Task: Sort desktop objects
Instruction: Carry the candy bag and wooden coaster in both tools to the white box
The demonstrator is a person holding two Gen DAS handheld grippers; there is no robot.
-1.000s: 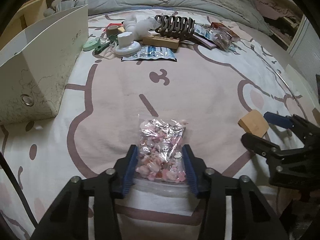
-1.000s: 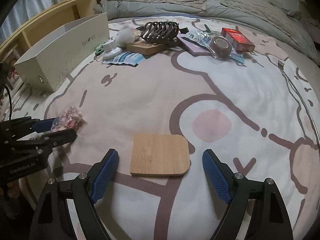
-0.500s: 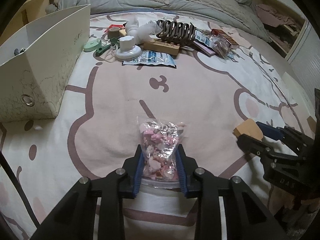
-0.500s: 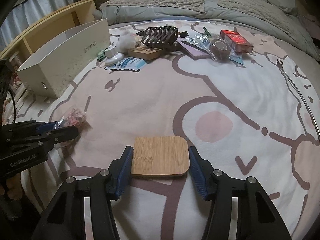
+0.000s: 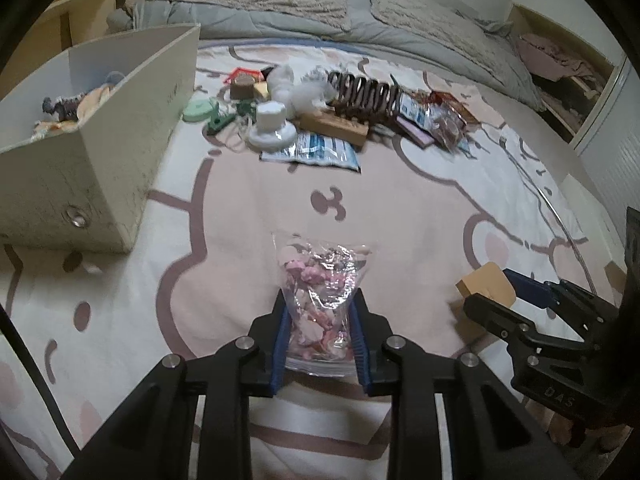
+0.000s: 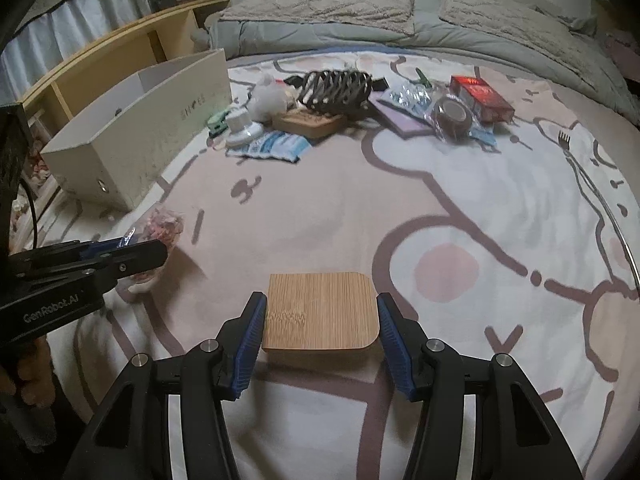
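**Blue pads clamped on bag and wooden square**

Blue pads of the left gripper (image 5: 319,330) are squeezed in tight on a clear bag of pink bits (image 5: 320,300); the bag's lower half is pinched between them, its top fans out above the fingertips. Landmark: white open box (image 5: 100,152) on the cartoon-print bedspread (image 5: 400,208). Bag sits just in front of the box's near corner, a little to its right.

Right gripper (image 6: 320,320) is about half open, pads flush against both side edges of a wooden square (image 6: 322,310). Square appears raised off the cover at its near edge. It lies well to the right of the box, past the bag.

Clutter pile beyond the box's right side: dark coiled rack (image 6: 334,90), white knob-shaped piece (image 5: 270,126), blue-white packet (image 5: 320,152), red carton (image 6: 480,98).
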